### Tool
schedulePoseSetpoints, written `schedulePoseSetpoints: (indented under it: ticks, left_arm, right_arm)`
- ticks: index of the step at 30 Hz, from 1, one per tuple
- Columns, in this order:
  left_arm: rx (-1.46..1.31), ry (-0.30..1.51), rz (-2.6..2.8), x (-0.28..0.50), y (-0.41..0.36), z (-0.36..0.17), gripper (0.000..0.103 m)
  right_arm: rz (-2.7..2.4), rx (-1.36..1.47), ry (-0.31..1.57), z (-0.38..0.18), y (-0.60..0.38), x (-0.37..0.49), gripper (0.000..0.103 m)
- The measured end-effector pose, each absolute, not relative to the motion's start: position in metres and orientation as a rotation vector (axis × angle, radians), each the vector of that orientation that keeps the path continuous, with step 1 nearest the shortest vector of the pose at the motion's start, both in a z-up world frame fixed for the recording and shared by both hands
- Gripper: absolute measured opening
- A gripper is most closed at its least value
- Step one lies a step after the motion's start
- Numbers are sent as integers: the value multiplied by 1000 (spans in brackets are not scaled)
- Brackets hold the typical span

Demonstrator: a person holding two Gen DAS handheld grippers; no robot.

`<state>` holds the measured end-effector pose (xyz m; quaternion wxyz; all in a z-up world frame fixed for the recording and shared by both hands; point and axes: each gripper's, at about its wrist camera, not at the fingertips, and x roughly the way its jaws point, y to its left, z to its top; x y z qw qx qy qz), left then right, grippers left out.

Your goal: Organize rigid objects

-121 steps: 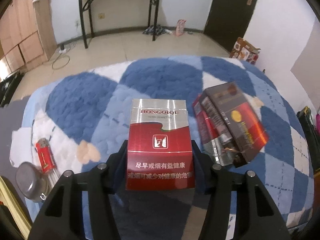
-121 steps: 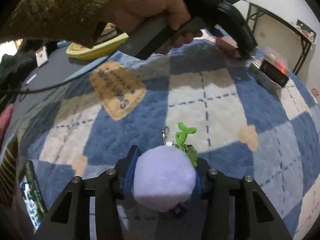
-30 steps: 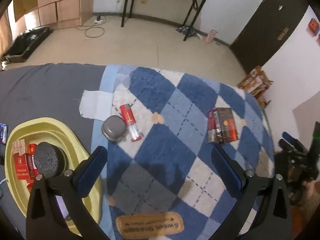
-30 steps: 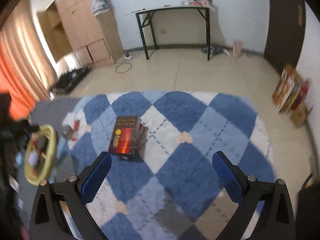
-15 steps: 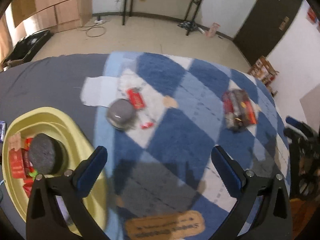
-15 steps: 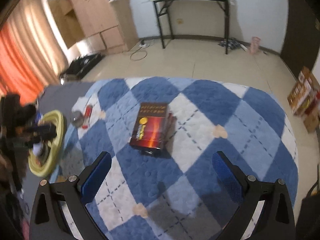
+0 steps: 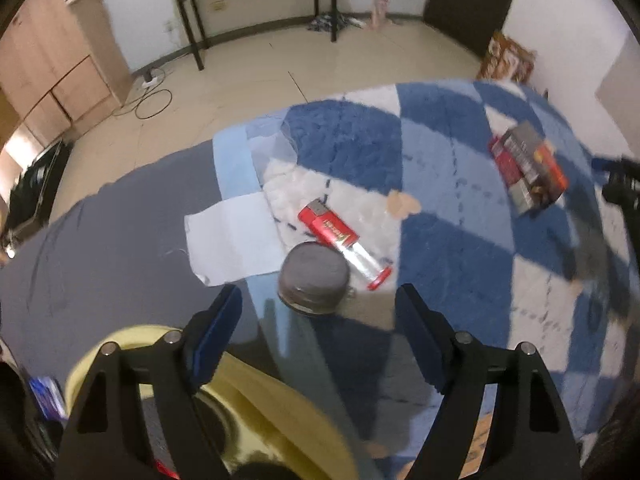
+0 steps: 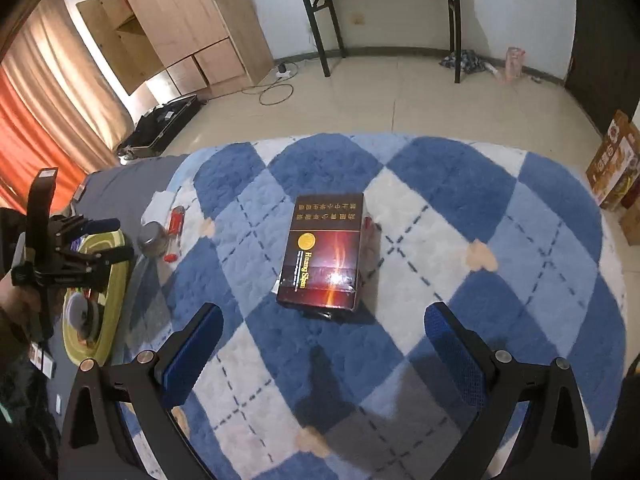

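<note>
The left hand-held gripper (image 7: 318,320) points steeply down over the blue-and-white checked blanket (image 7: 452,216); its jaws are closing, nothing lies between the pads, and they touch nothing. The landmark is the grey round tin (image 7: 314,278), which lies on the blanket just beyond the left fingertips. A red lighter (image 7: 340,240) lies touching or just beside the tin's far side, angled across a white check. A white paper sheet (image 7: 230,240) lies flat beside the tin, toward the grey cover. The yellow tray (image 7: 256,392) sits nearer the camera than the tin, under the left finger; its contents are blurred. Well apart from the tin, across the blanket, lies the dark red cigarette carton (image 8: 322,258), flat, printed face up, with a second red box partly under its far edge. The right hand-held gripper (image 8: 324,348) hangs above the blanket just short of the carton, jaws spread wide and empty, pads touching nothing.
</note>
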<state>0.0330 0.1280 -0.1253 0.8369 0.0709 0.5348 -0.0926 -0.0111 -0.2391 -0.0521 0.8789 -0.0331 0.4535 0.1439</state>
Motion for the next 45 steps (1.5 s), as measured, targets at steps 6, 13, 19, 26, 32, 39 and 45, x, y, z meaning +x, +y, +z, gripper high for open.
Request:
schedulePoseSetpoints:
  ticks: [6, 13, 19, 26, 32, 39, 45]
  left_arm:
    - [69, 1081, -53, 36, 129, -143, 79]
    - [131, 1099, -63, 44, 125, -161, 78]
    - [125, 1071, -96, 46, 121, -165, 67]
    - [107, 1071, -73, 43, 116, -172, 55]
    - [74, 1018, -71, 28, 110, -159, 55]
    - [41, 987, -132, 14, 94, -134, 53]
    - [59, 1036, -147, 12, 90, -150, 53]
  right_arm:
    - [265, -107, 944, -69, -225, 7, 103]
    - [237, -132, 911, -79, -218, 23, 102]
    - [264, -146, 915, -89, -215, 32, 78]
    - [301, -156, 914, -90, -213, 31, 57]
    - [309, -105, 917, -81, -224, 26, 57]
    - [286, -128, 903, -69, -233, 12, 8]
    - [290, -124, 933, -74, -239, 7, 8]
